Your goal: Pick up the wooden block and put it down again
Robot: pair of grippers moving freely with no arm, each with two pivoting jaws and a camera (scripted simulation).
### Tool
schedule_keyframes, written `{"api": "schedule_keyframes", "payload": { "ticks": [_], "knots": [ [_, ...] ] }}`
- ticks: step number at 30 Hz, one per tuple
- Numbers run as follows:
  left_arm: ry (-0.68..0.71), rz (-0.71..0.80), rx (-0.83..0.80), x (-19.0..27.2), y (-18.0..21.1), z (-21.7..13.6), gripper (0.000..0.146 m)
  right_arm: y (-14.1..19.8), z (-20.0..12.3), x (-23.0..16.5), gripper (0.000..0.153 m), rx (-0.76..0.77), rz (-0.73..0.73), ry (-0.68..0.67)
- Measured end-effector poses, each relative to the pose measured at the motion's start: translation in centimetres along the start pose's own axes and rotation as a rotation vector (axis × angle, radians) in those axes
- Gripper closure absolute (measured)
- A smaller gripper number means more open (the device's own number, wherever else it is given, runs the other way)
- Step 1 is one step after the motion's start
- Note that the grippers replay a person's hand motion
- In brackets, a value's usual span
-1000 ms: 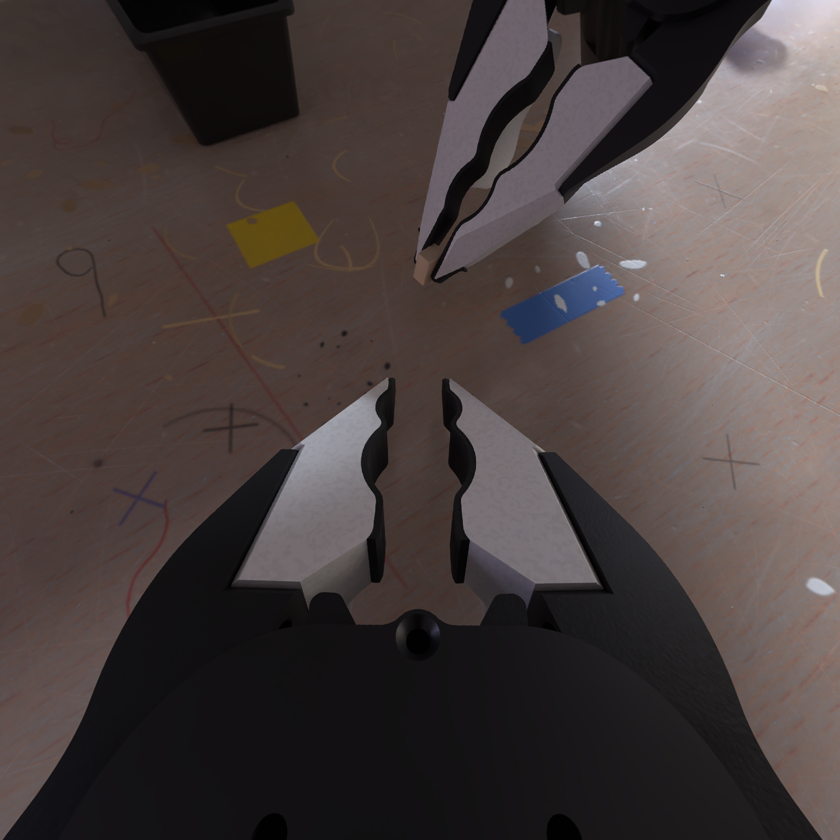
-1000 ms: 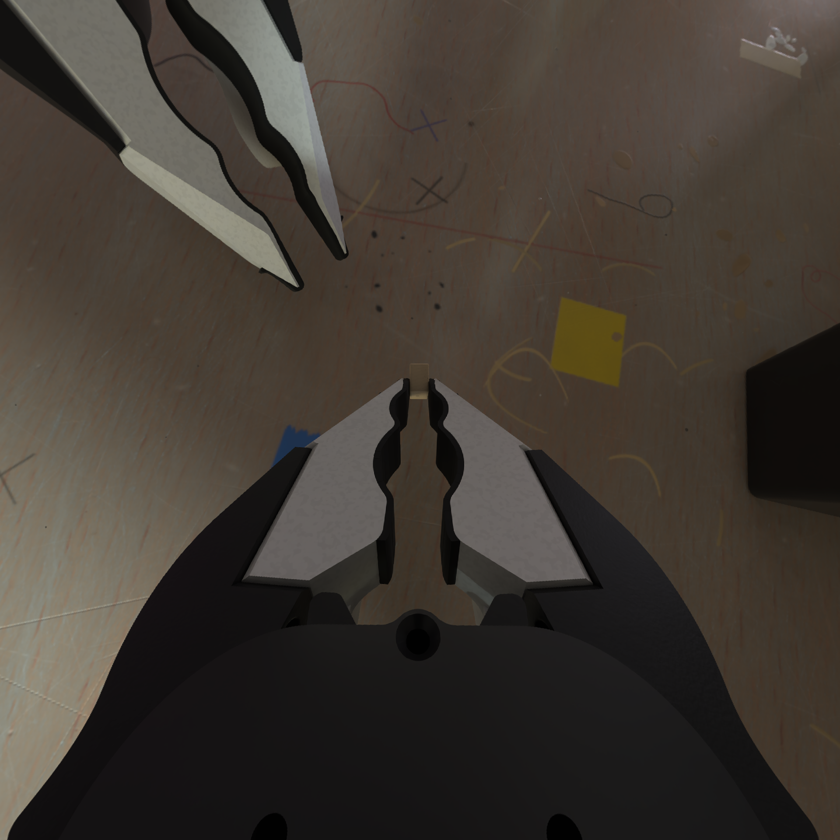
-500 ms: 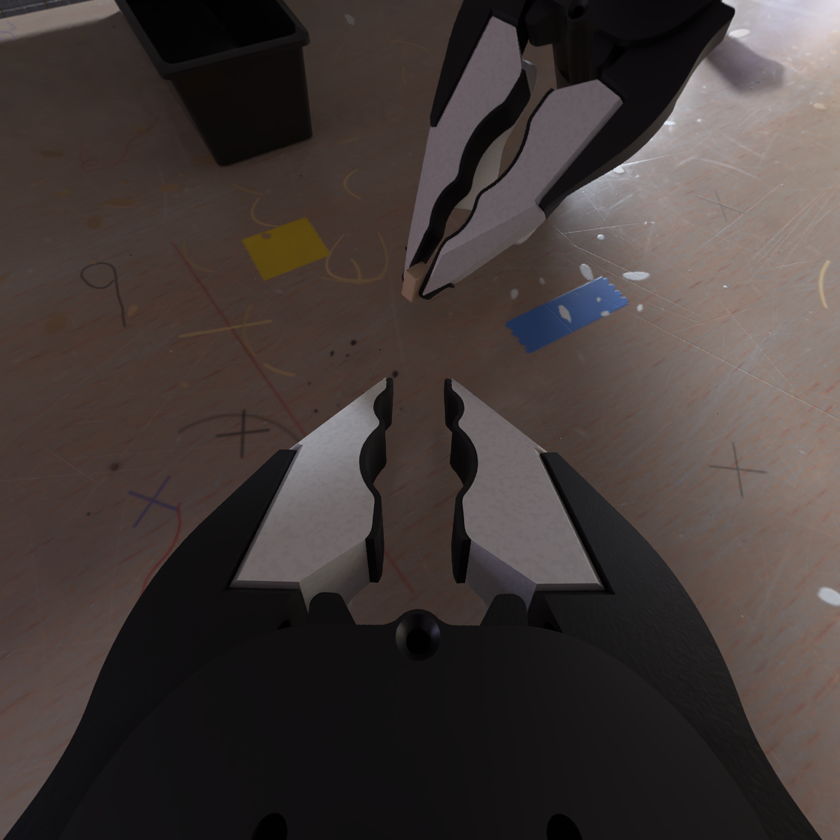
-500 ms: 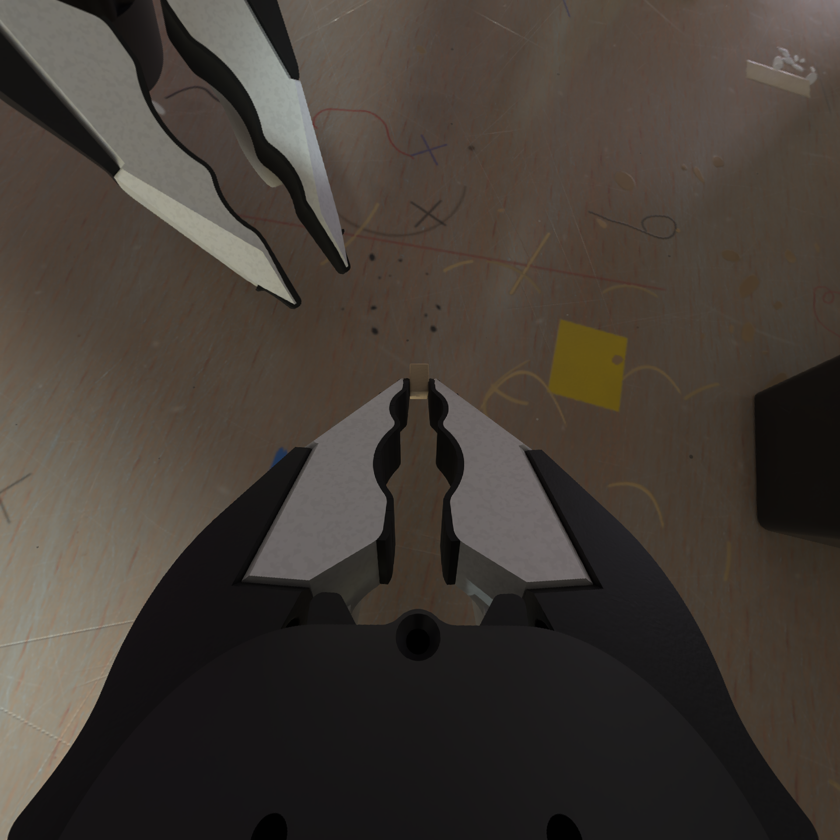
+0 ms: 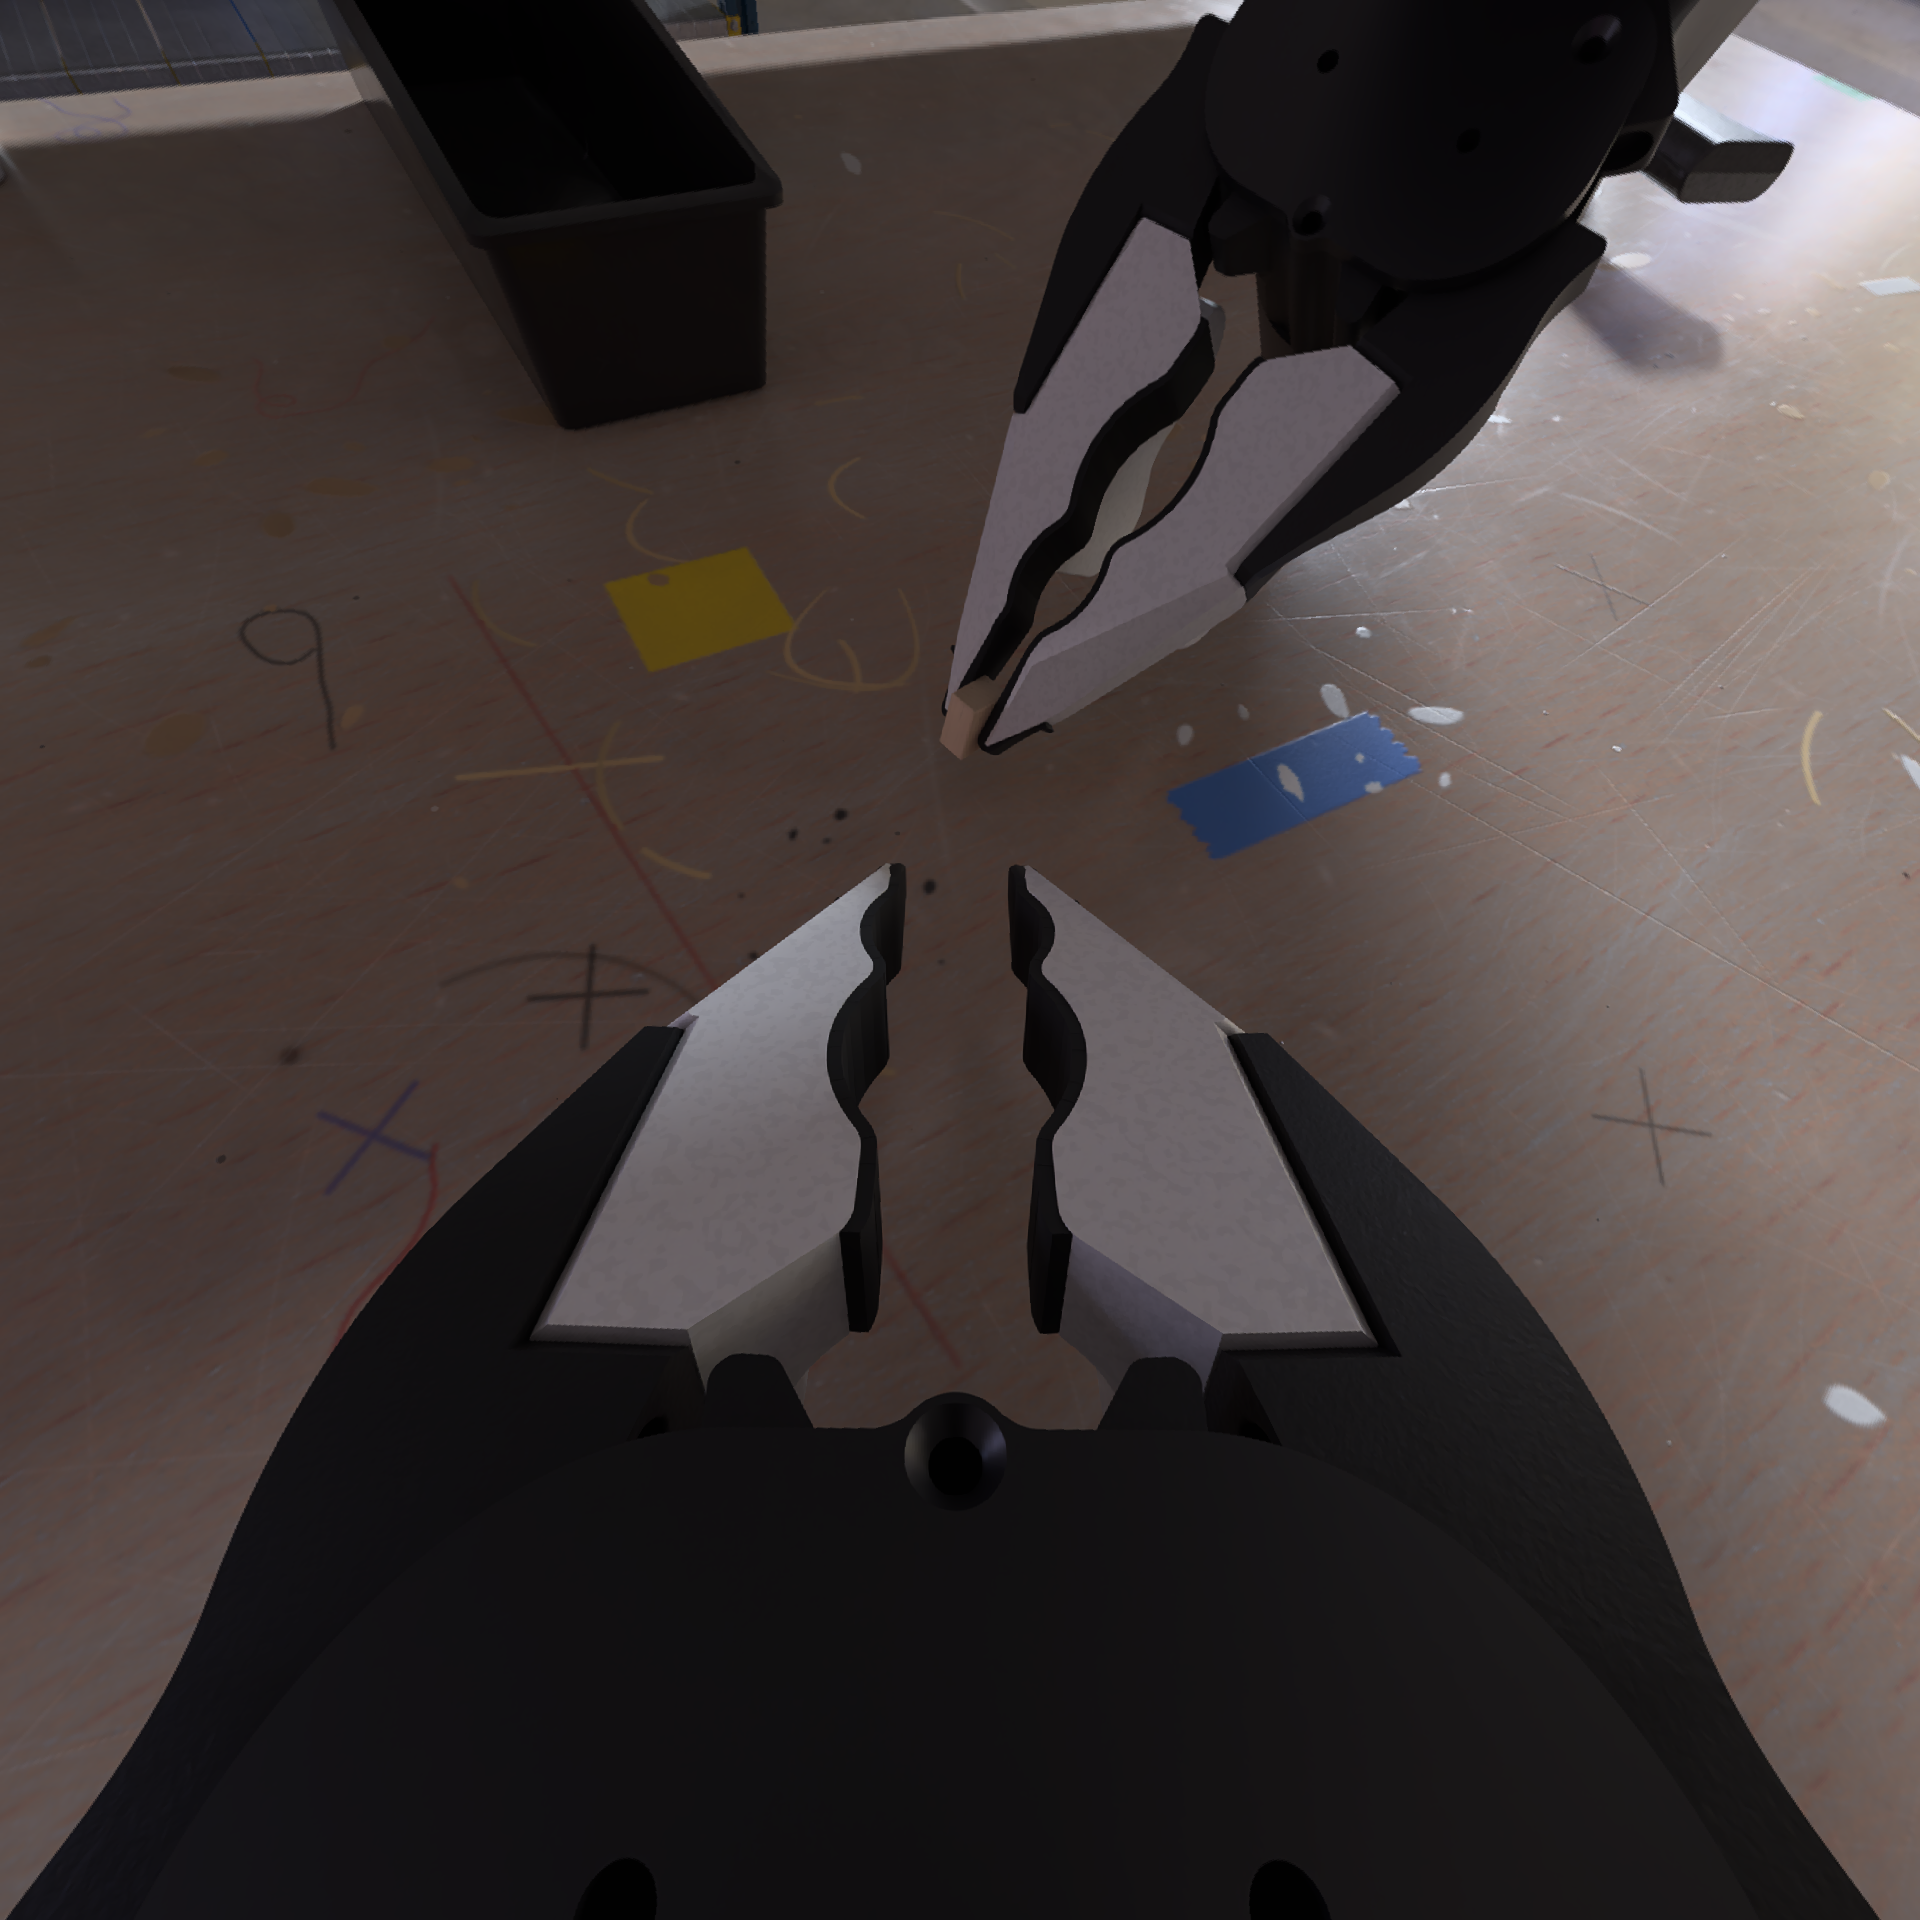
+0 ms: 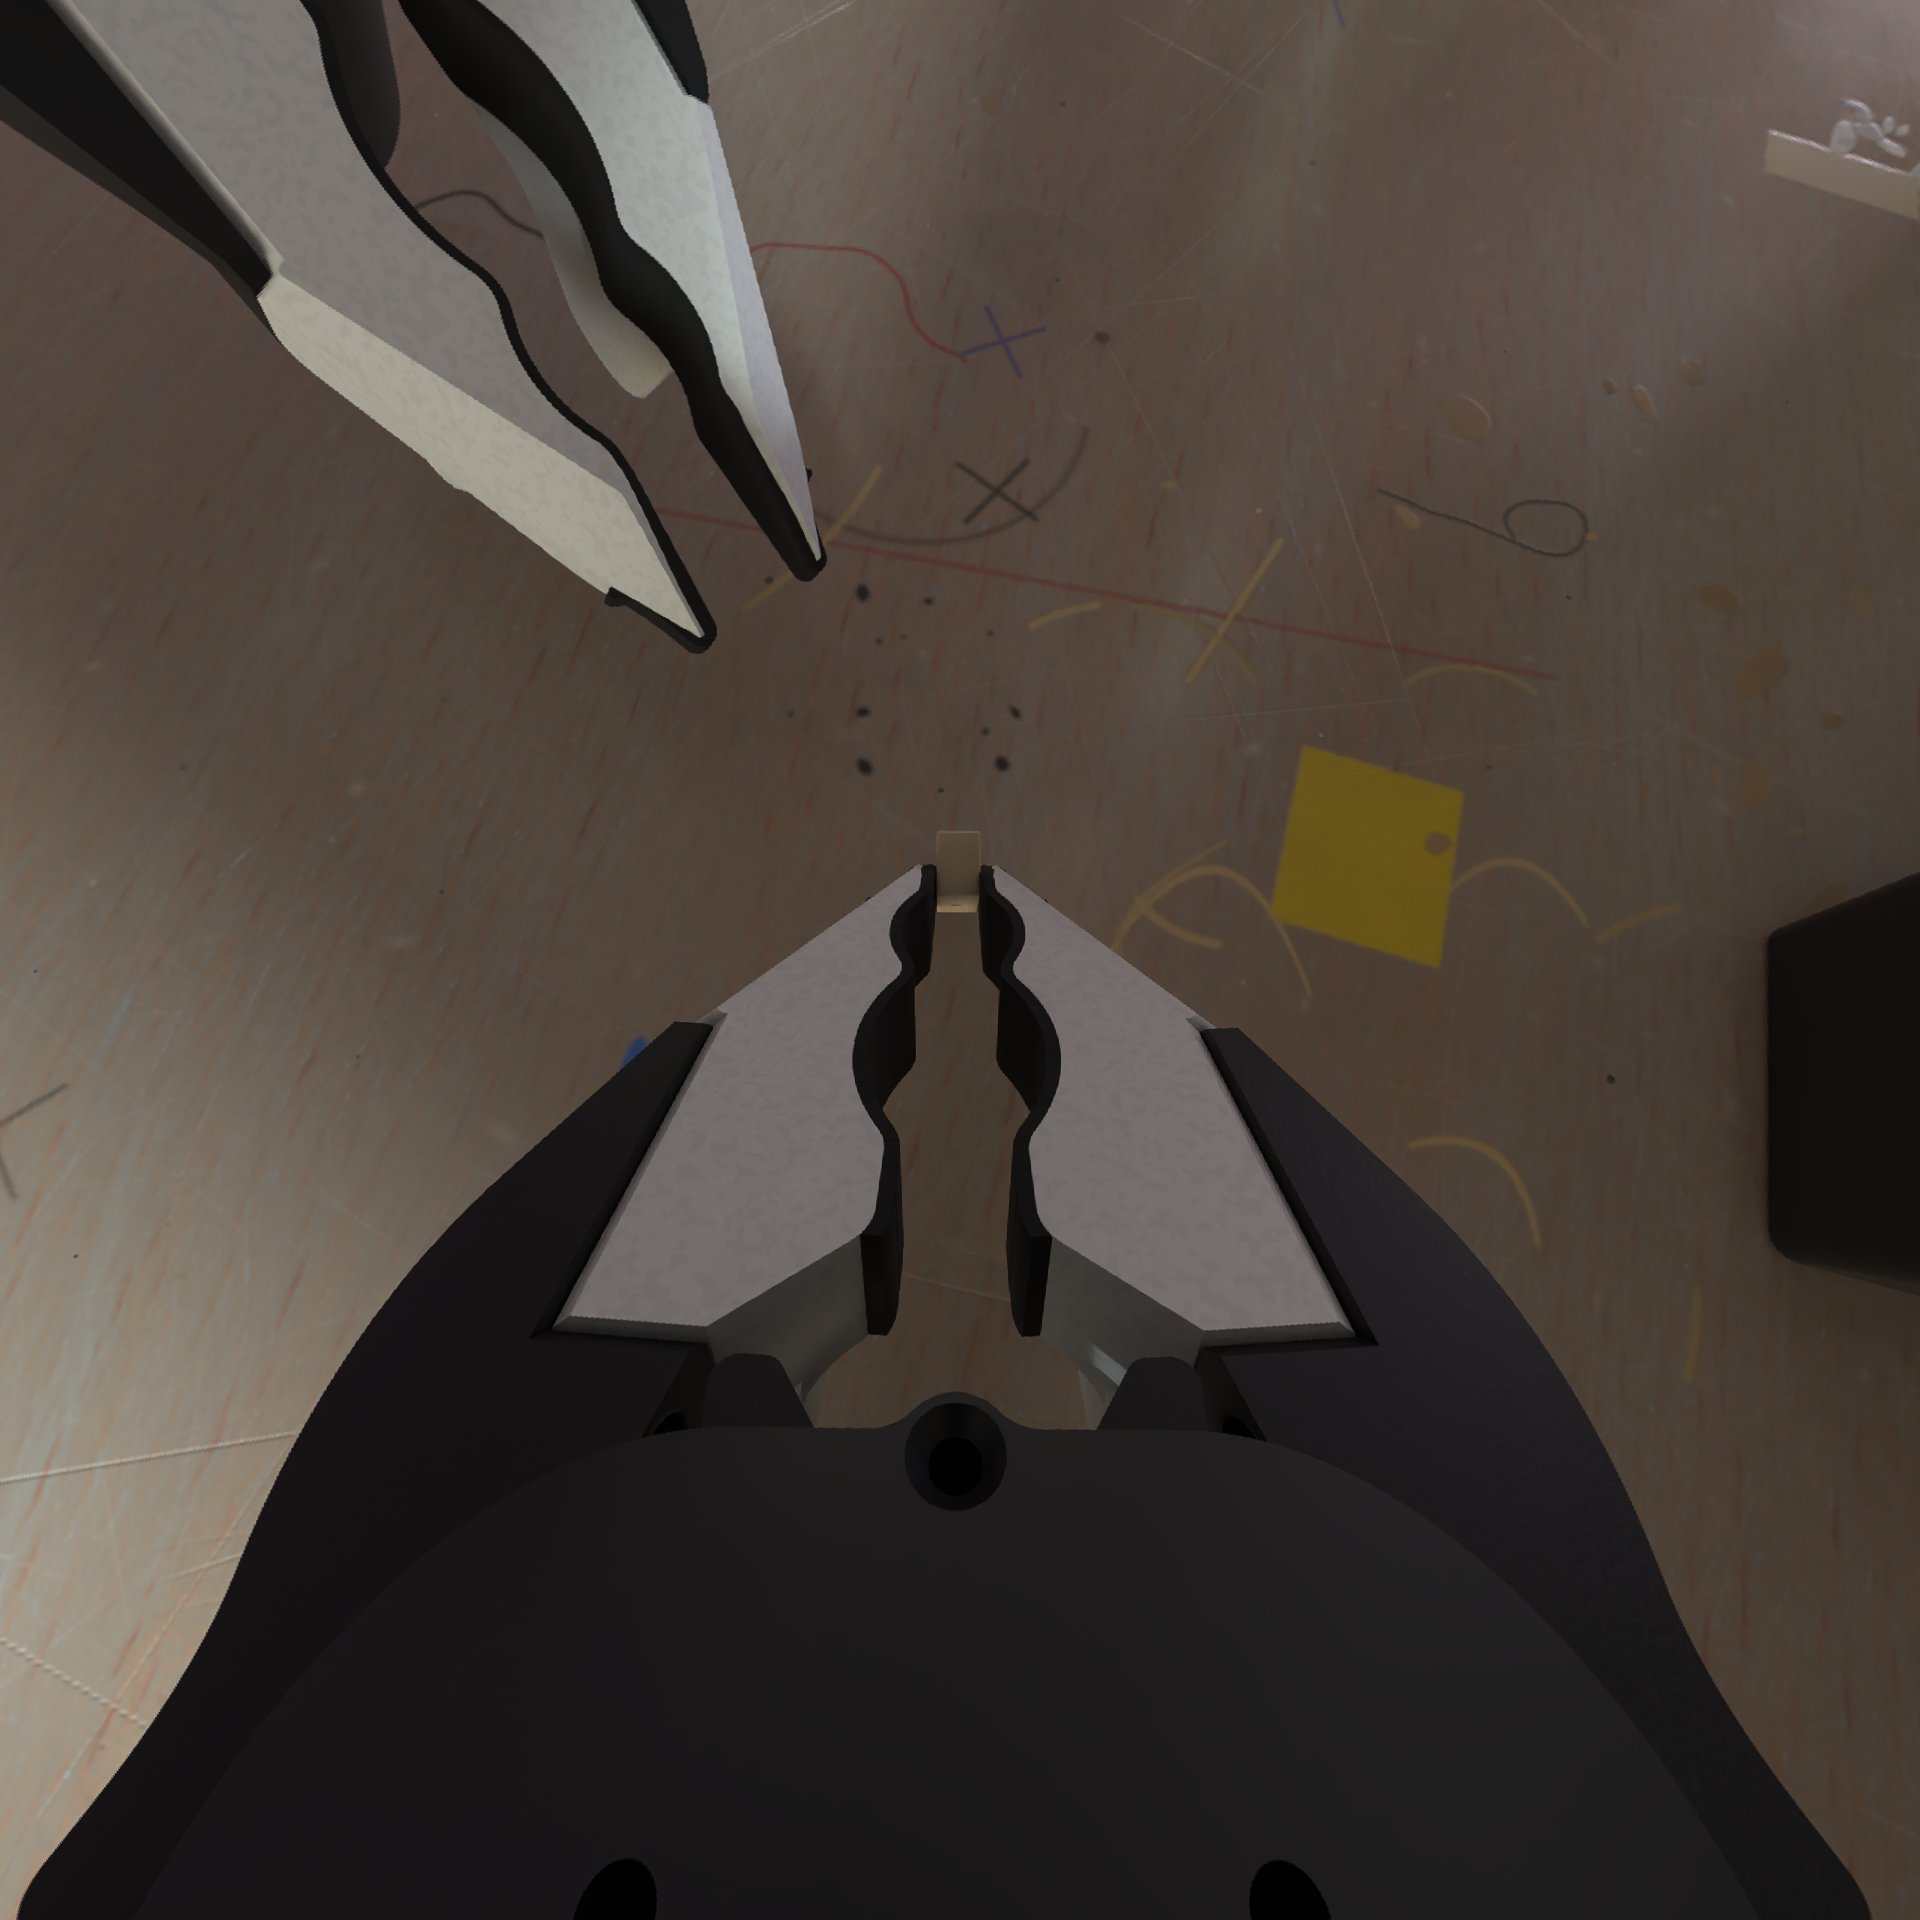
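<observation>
The right gripper (image 6: 956,878) pinches the wooden block (image 6: 957,871) at the very ends of its fingers, so that only a small pale stub pokes out past the tips. Seen from the left wrist view, the block (image 5: 962,719) hangs below those tips with its long axis running roughly along the fingers, pointing down at the worktop (image 5: 1558,935). Whether its lower end is touching the surface or just clear of it is hard to judge from either angle; it looks slightly lifted.

The left gripper (image 5: 954,878) stands spread with nothing between its fingers, facing the block from near by but apart from it, and takes no part in the hold.

The block lies straight ahead of the right gripper, so setting it down probably calls for a descent along the finger line, then an easing of the pinch. The grip is shallow, and the block could slip or tip on contact. A yellow square (image 5: 698,607), a blue tape strip (image 5: 1294,784) and a black bin (image 5: 613,208) sit well aside.
</observation>
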State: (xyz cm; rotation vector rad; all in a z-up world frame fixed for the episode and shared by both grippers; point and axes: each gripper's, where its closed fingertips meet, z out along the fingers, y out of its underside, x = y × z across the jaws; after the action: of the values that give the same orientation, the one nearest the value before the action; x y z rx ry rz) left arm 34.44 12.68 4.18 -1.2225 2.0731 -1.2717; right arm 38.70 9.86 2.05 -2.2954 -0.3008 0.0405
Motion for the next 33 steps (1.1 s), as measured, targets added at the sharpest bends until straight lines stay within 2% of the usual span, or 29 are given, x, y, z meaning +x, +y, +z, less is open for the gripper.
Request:
{"api": "schedule_keyframes", "payload": {
  "ticks": [23, 26, 33],
  "knots": [
    [0.001, -0.018, 0.018, -0.2, -0.2, -0.2, 0.125, 0.4, 0.9, -0.3, 0.145, -0.043, -0.033, 0.005],
    [0.004, -0.024, 0.021, -0.2, -0.3, -0.2, 0.125, 0.1, 0.7, -0.3, 0.125, -0.018, -0.01, -0.01],
    [0.005, -0.034, 0.014, -0.3, -0.2, -0.1, 0.123, -1.2, -1.3, 0.3, 0.118, 0.076, 0.066, -0.015]
  ]
}}
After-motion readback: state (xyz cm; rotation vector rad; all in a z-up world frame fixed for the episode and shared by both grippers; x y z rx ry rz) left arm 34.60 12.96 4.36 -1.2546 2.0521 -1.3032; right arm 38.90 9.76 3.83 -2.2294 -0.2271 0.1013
